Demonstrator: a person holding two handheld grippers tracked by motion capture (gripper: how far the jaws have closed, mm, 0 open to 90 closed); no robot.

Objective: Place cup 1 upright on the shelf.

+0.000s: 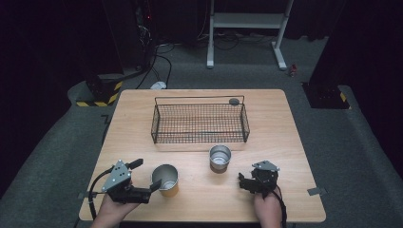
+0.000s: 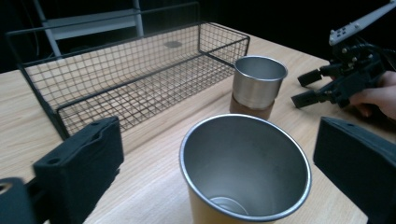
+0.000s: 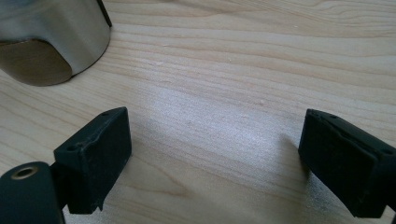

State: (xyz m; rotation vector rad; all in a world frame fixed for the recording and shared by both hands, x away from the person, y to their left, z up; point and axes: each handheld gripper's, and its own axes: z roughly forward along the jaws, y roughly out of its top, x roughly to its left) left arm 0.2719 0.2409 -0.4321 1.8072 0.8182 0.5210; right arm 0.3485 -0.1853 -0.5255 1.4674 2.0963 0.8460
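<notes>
In the high view the left gripper (image 1: 145, 176) is at the lower left of the frame, and its jaws stand wide on both sides of a metal cup (image 1: 166, 179) without pressing on it. The cup stands upright on the wooden table (image 1: 285, 142), low and a little left of the middle. A second cup (image 1: 220, 158) stands near the centre, just below the wire basket (image 1: 199, 122). The right gripper (image 1: 246, 183) is at the lower right, jaws wide apart over bare wood, holding nothing.
</notes>
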